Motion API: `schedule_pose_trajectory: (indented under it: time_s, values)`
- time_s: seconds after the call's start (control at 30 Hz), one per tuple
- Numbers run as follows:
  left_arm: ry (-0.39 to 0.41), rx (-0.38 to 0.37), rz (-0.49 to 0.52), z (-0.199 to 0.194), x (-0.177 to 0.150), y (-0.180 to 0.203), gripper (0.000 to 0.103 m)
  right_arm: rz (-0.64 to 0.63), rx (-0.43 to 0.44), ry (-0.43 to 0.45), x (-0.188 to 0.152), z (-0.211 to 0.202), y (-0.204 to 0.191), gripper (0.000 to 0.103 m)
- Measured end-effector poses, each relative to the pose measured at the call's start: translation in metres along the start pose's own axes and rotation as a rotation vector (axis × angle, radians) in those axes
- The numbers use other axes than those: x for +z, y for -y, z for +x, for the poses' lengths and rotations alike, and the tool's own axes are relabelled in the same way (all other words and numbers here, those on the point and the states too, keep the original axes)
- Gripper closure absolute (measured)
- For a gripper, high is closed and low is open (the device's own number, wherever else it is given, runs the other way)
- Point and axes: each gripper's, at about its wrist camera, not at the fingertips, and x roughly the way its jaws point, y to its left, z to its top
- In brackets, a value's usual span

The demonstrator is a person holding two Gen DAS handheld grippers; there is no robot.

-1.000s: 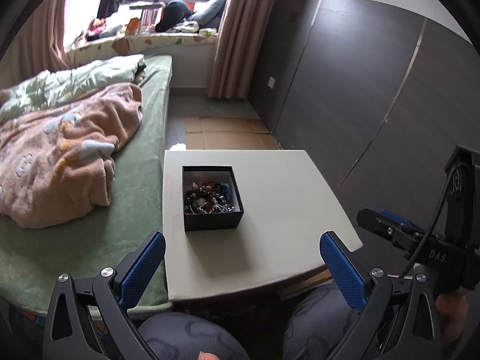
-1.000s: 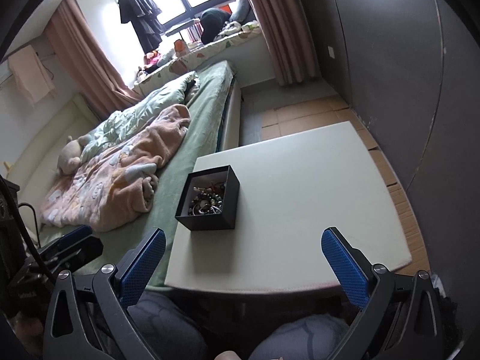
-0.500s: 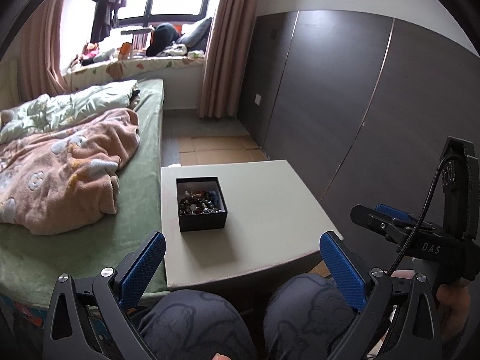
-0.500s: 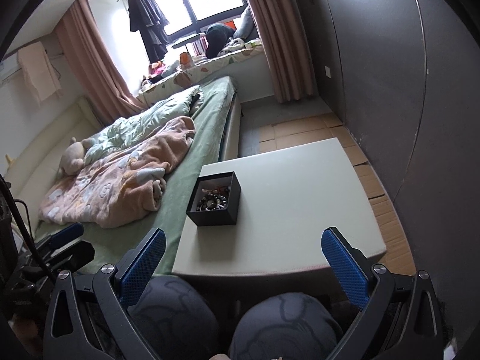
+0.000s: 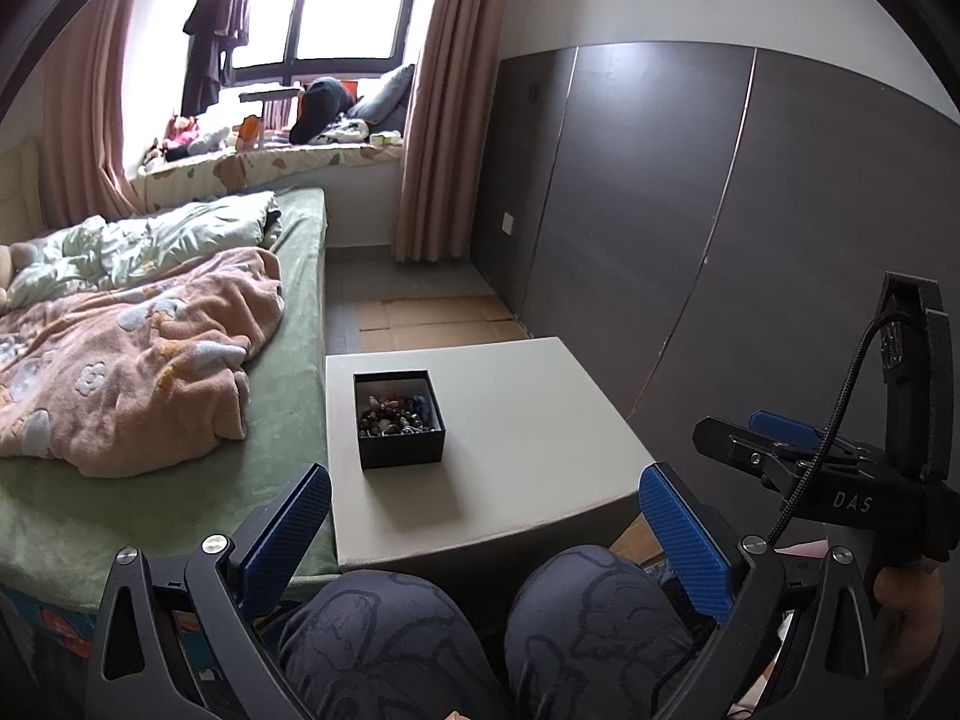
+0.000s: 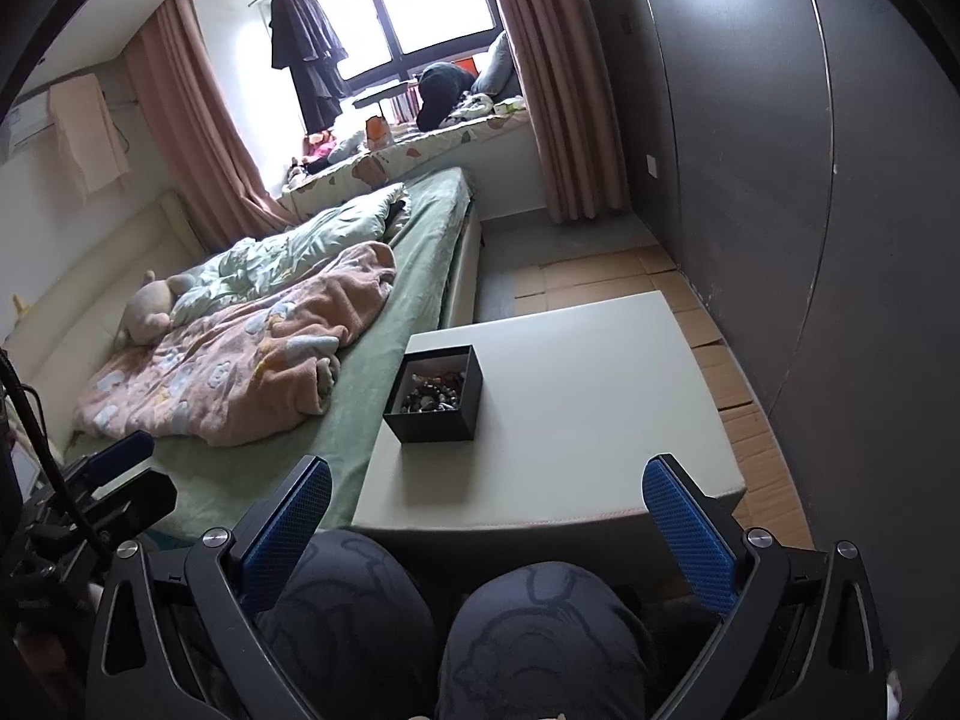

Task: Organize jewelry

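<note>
A small black open box [image 5: 399, 420] holding a heap of beaded jewelry [image 5: 393, 417] stands on the left part of a white low table [image 5: 516, 450]. It also shows in the right wrist view [image 6: 437, 396] on the table [image 6: 576, 420]. My left gripper [image 5: 486, 534] is open and empty, held back over the person's knees [image 5: 480, 630], well short of the box. My right gripper [image 6: 489, 531] is open and empty, also back over the knees. The right gripper shows at the right edge of the left wrist view [image 5: 780, 450].
A bed [image 5: 150, 480] with a green sheet and a pink blanket [image 5: 132, 360] lies against the table's left side. A dark panelled wall [image 5: 720, 240] runs along the right. Cardboard sheets [image 5: 432, 318] cover the floor beyond the table.
Both grippers have pulled back and up from the table, so the box and table look smaller and farther off. Both stay open and empty.
</note>
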Motion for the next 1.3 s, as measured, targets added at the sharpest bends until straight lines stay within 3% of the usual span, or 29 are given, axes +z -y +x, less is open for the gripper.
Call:
schedule_pose_trajectory:
  time_s: [0.5, 1.3]
  values:
    - [0.020, 0.001, -0.023, -0.011, -0.003, 0.000, 0.000, -0.019, -0.010, 0.045, -0.004, -0.017, -0.009, 0.000]
    - [0.015, -0.001, -0.014, -0.008, -0.014, 0.007, 0.000, 0.002, -0.014, 0.035, -0.016, -0.011, -0.001, 0.000]
